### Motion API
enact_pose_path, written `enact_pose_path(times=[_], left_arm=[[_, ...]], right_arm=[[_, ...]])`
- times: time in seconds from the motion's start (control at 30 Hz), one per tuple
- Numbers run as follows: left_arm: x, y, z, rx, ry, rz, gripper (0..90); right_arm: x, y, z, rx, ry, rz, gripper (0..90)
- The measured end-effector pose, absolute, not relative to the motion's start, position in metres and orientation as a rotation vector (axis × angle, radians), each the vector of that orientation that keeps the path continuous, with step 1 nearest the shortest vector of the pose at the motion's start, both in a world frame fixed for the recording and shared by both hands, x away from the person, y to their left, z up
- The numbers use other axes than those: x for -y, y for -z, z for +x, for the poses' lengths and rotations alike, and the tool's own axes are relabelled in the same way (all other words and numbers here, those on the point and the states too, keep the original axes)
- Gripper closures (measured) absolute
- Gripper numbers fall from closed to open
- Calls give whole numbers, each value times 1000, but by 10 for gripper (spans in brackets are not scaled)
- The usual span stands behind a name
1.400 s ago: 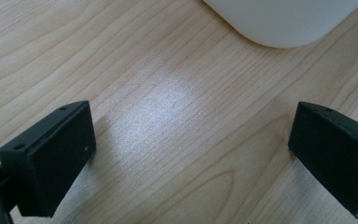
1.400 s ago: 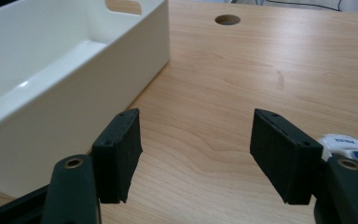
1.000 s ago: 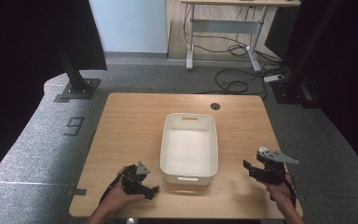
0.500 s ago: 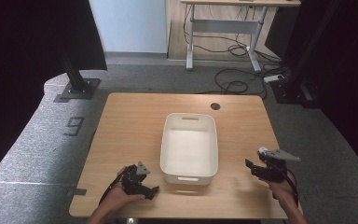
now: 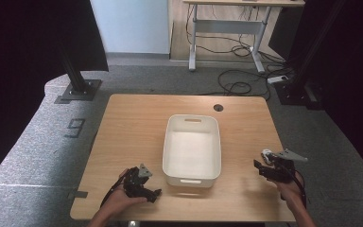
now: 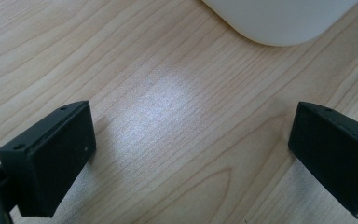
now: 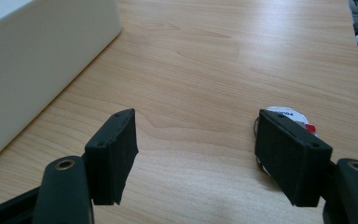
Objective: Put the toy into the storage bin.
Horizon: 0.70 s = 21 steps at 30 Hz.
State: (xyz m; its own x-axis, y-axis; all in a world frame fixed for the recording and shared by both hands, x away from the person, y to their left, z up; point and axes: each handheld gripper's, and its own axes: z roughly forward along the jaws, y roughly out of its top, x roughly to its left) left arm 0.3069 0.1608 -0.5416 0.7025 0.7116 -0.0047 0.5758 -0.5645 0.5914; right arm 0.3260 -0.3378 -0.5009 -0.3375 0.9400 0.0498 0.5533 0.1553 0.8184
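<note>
Right claw [image 7: 196, 154] has just been opening, nothing gripped, small white disc [image 7: 289, 116] beside it; left claw [image 6: 191, 154] held apart near white bin [image 5: 192, 150].

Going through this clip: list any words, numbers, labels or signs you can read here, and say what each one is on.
"9": dark figure on the grey floor mat left of the table.
Print on the small round white disc beside the right gripper: dark letters and a red mark, cut off by a jaw and too small to read.
White bin: no label or print.
</note>
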Motion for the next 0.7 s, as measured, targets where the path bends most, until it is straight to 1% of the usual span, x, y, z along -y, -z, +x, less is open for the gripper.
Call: enact_pose_path(times=[0.7], left_arm=[[-161,542,307,-976,-315,2340,8]], right_arm=[[357,506,333,-1911,-1028,1430,286]])
